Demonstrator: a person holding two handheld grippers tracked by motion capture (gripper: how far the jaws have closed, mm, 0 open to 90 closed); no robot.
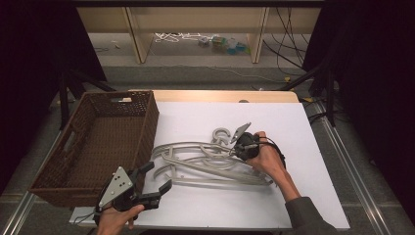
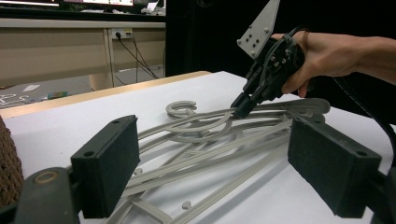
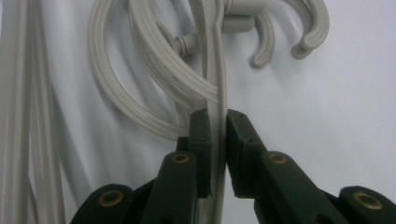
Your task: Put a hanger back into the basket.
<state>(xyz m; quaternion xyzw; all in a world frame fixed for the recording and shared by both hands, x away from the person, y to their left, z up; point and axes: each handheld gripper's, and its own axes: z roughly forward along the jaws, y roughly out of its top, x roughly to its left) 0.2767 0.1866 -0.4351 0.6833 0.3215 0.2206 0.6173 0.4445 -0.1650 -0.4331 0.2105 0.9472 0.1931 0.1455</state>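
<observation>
At three o'clock, my right gripper (image 3: 217,140) pinches a hanger (image 1: 210,164) arm to lift; left gripper (image 1: 151,182) waits, jaws apart.

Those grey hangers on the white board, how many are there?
About 3, though the tangle may hide more. The hangers lie overlapped mid-board, hooks toward the far side. The right gripper is shut on one; the open left gripper is near the basket.
</observation>
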